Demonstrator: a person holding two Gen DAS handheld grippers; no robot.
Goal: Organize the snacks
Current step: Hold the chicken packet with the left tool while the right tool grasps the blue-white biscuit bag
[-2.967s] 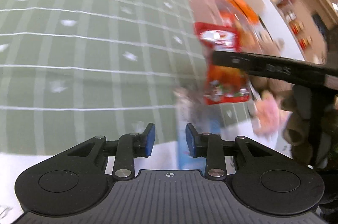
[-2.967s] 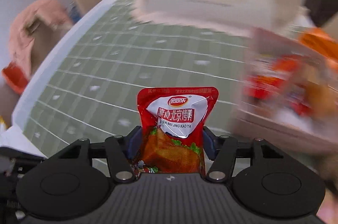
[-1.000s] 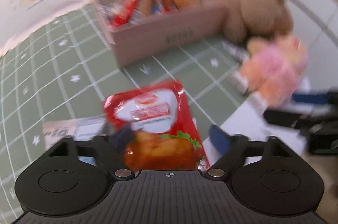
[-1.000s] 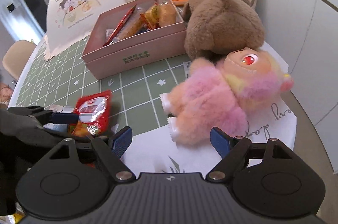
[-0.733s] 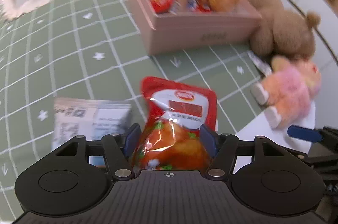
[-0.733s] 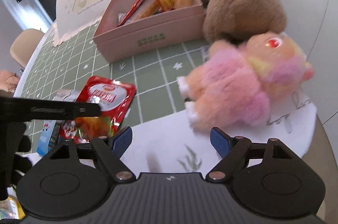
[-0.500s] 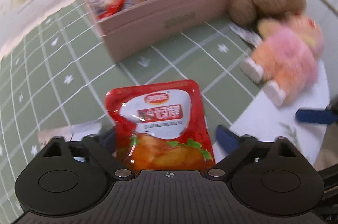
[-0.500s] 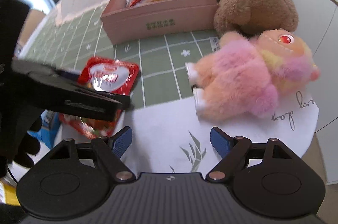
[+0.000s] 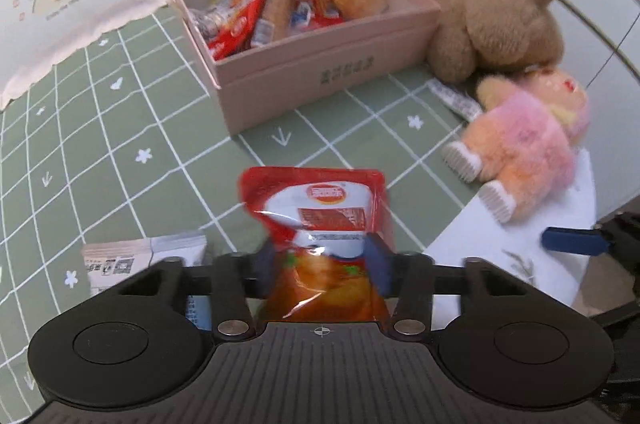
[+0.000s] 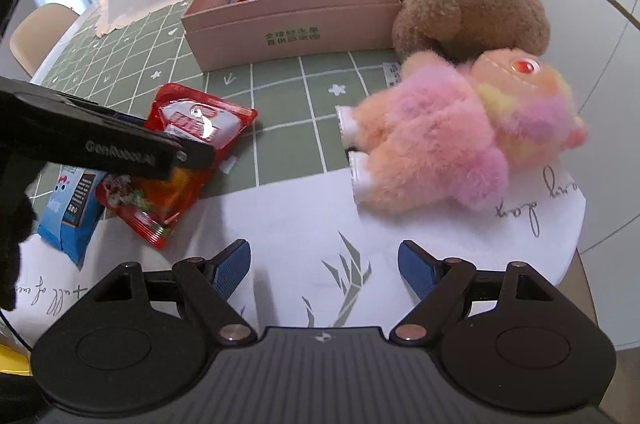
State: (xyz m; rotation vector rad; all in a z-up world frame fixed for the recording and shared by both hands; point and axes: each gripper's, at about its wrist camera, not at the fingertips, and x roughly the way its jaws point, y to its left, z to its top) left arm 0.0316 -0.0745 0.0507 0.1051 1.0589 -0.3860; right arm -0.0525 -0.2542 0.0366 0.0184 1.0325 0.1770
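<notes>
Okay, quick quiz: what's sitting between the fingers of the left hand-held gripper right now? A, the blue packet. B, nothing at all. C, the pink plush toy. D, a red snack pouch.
D: in the left wrist view the left hand-held gripper has just been closing, and its blue pads pinch the red snack pouch from both sides.

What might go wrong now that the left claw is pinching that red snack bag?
The left gripper, whose jaws have just been closing, pinches only the lower part of the red snack pouch, so the glossy bag may slip or flop on lifting. The pink box already looks crowded, so the pouch may not settle inside.
</notes>
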